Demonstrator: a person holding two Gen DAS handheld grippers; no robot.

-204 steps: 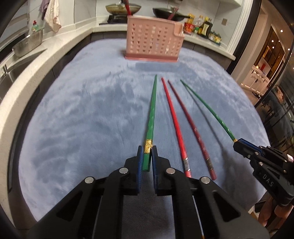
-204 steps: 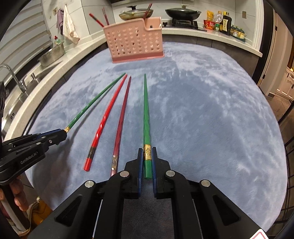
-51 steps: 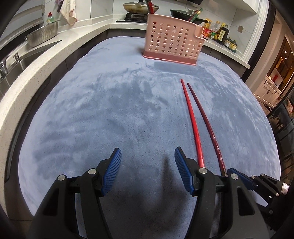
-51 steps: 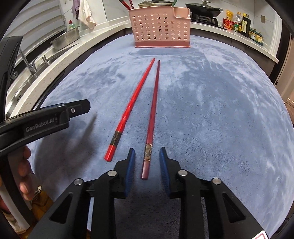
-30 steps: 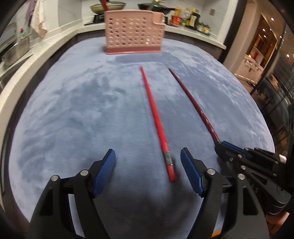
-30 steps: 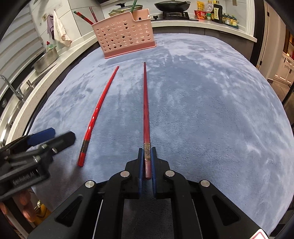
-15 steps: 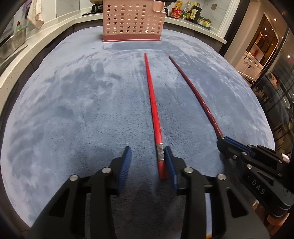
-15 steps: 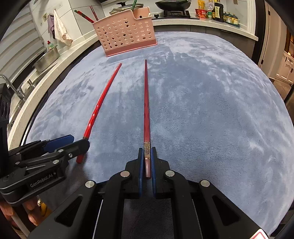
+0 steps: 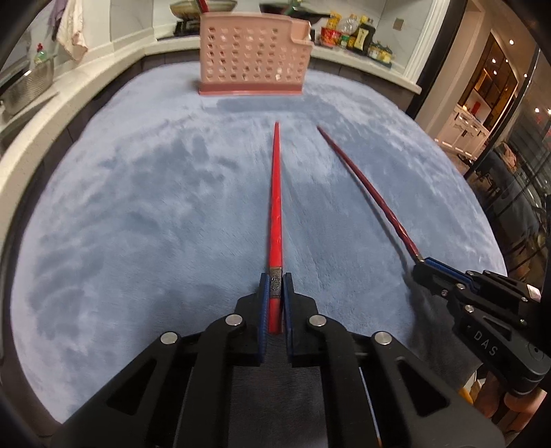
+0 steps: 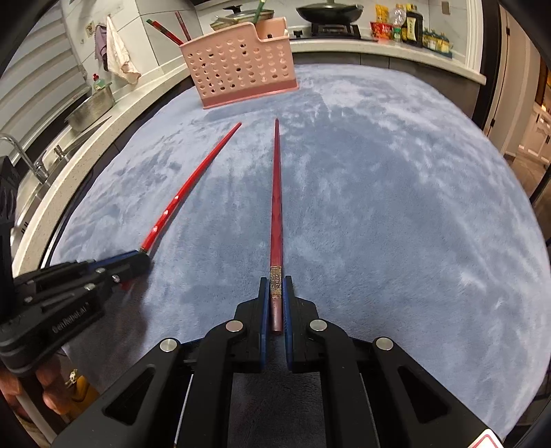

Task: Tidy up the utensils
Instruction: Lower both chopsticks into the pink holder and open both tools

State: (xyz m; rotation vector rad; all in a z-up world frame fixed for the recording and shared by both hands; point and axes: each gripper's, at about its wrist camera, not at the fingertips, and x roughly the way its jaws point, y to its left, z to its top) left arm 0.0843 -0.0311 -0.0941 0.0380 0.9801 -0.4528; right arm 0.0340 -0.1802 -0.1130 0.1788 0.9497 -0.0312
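Note:
My left gripper (image 9: pixel 275 281) is shut on the thick end of a bright red chopstick (image 9: pixel 275 206), which points toward the pink perforated utensil basket (image 9: pixel 253 62) at the far edge of the blue mat. My right gripper (image 10: pixel 275 282) is shut on the thick end of a dark red chopstick (image 10: pixel 276 206), also pointing toward the basket (image 10: pixel 241 65). Each gripper shows in the other's view: the right gripper (image 9: pixel 427 267) with the dark red chopstick (image 9: pixel 365 186), the left gripper (image 10: pixel 143 260) with the bright red chopstick (image 10: pixel 186 193). Chopsticks stand in the basket.
The blue plush mat (image 9: pixel 137 206) covers the counter. A steel bowl (image 10: pixel 91 108) and a sink tap (image 10: pixel 27 155) lie to the left. Pans and sauce bottles (image 10: pixel 406 24) stand behind the basket on the back counter.
My left gripper has closed on the bright red chopstick, which lay between its open fingers half a second ago. The right gripper keeps its hold on the dark red chopstick.

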